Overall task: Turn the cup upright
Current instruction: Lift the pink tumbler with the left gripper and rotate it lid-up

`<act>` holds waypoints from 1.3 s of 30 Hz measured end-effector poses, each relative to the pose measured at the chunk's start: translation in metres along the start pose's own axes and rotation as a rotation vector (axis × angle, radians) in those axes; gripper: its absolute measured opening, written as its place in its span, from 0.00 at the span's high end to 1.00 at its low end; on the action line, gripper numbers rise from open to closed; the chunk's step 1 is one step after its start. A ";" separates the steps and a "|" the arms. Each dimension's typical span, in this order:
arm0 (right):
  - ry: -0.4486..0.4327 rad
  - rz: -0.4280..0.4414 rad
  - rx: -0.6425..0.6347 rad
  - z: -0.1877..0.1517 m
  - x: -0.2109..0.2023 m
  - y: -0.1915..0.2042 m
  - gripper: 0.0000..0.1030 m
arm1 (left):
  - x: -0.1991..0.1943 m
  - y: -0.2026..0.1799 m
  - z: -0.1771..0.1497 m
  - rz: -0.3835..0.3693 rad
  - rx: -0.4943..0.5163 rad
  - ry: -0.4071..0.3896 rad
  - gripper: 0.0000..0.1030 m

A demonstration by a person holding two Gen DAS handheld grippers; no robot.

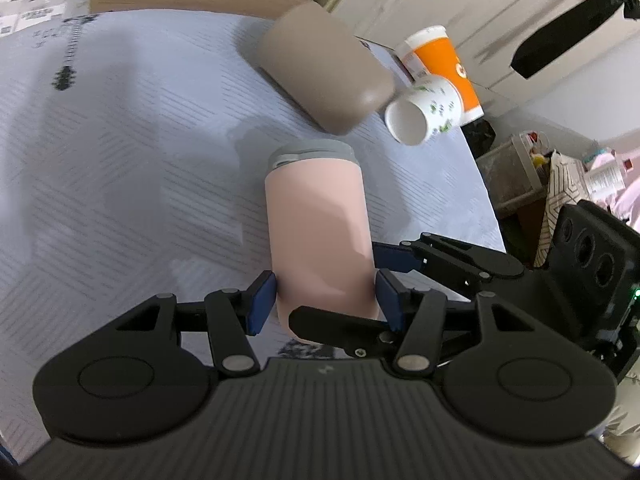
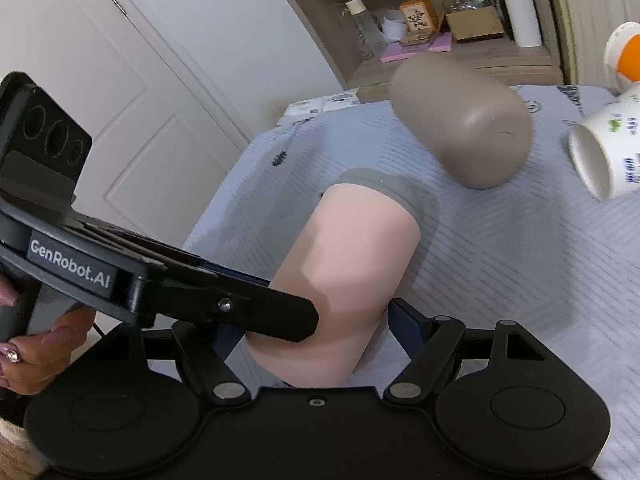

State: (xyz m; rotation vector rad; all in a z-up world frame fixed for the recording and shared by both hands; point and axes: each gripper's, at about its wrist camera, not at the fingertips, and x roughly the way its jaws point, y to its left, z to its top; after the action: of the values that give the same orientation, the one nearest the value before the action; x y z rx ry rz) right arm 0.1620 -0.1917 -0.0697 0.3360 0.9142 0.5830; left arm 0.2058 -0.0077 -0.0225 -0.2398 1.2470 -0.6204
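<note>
The pink cup [image 1: 320, 236] is seen lid-down, its grey lid [image 1: 312, 152] resting on the pale striped cloth [image 1: 120, 200] at the middle of the table, its base tipped toward the cameras. It is gripped near the base by 2 tools at once: the left gripper [image 1: 326, 300] is clenched on it, blue pads [image 1: 262, 300] pressed to both sides, and the right gripper [image 2: 316, 332] is closed around the same end, though its left pad is hidden behind the other tool. For a clean flip, the squeeze should be kept even and the body rotated about its middle so the smooth wall is not let slip. The brown tumbler [image 1: 324, 68] and white floral cup [image 1: 424, 108], lying far right, are best cleared by swinging the lid up on the near side.
</note>
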 end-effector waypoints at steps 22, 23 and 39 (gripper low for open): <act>0.058 0.007 -0.005 0.012 -0.009 -0.029 0.15 | 0.015 -0.018 0.020 -0.032 0.074 -0.030 0.28; 0.055 0.011 0.004 0.012 -0.010 -0.032 0.15 | 0.017 -0.017 0.021 -0.036 0.079 -0.031 0.28; 0.057 0.055 0.104 0.019 -0.009 -0.046 0.24 | 0.043 -0.003 0.027 -0.089 0.033 -0.015 0.29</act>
State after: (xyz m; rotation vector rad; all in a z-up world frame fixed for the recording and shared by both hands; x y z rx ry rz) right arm 0.1881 -0.2345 -0.0766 0.4407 0.9948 0.5989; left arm 0.2374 -0.0382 -0.0472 -0.2733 1.2158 -0.7138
